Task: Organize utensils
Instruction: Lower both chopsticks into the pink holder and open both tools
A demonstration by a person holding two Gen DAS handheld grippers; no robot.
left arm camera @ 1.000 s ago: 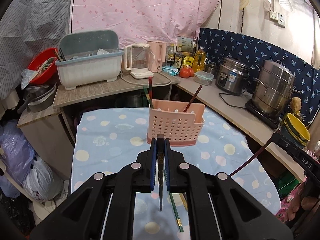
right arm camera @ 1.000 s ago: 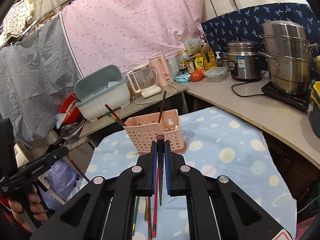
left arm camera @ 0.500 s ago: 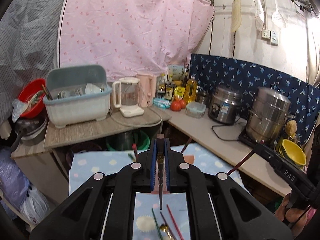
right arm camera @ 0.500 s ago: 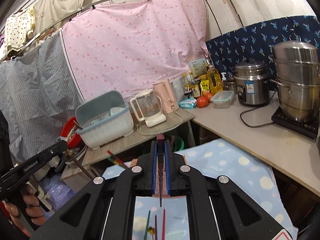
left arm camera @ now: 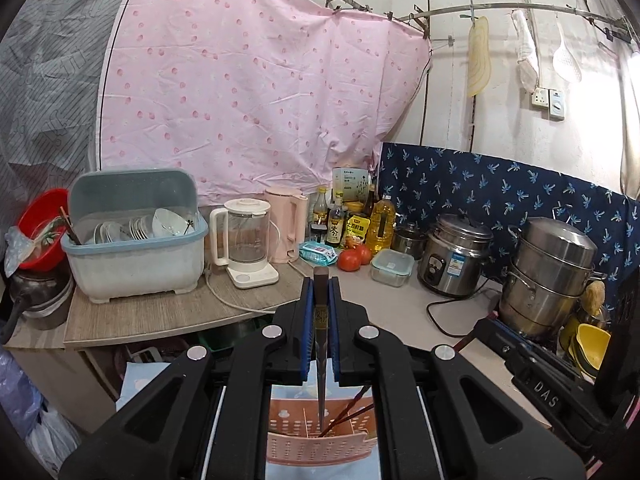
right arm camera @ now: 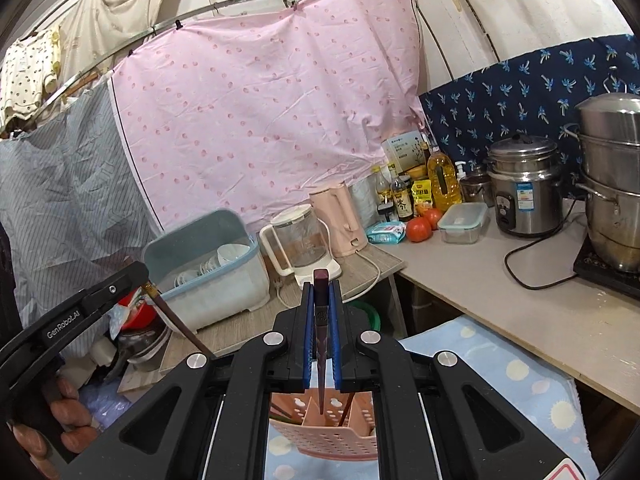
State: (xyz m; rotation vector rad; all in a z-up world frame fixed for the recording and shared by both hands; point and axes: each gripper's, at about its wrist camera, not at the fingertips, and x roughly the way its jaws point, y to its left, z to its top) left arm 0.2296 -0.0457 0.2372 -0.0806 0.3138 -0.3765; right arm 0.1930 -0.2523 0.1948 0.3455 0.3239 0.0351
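The left tongs [left arm camera: 321, 292] grip a dark patterned chopstick [left arm camera: 320, 360] upright, its tip inside the perforated pink plastic utensil basket [left arm camera: 320, 442] directly below. The right tongs [right arm camera: 321, 292] clamp a maroon chopstick [right arm camera: 321, 360] above the same basket [right arm camera: 324, 438].

Counter and table around the glass blender jug on its white base [left arm camera: 245, 246]

Just left of the blender stands the grey-blue plastic dish bin [left arm camera: 136, 264], and the red plastic basin [left arm camera: 40, 228] is farther left. Just right of the blender is the pink electric kettle [left arm camera: 285, 224]. Rightward from there come two red tomatoes [left arm camera: 352, 258], a clear lidded food box [left arm camera: 391, 267], a steel rice cooker [left arm camera: 454, 258] and the stacked steel steamer pots [left arm camera: 550, 276]. In front of the blender and lower down, the pink perforated plastic utensil basket [left arm camera: 320, 446] sits on the dotted blue tablecloth [right arm camera: 520, 380]. Over the basket point a dark chopstick [left arm camera: 321, 344], clamped in the left gripper [left arm camera: 320, 292], and a maroon chopstick [right arm camera: 321, 344], clamped in the right gripper [right arm camera: 321, 292].
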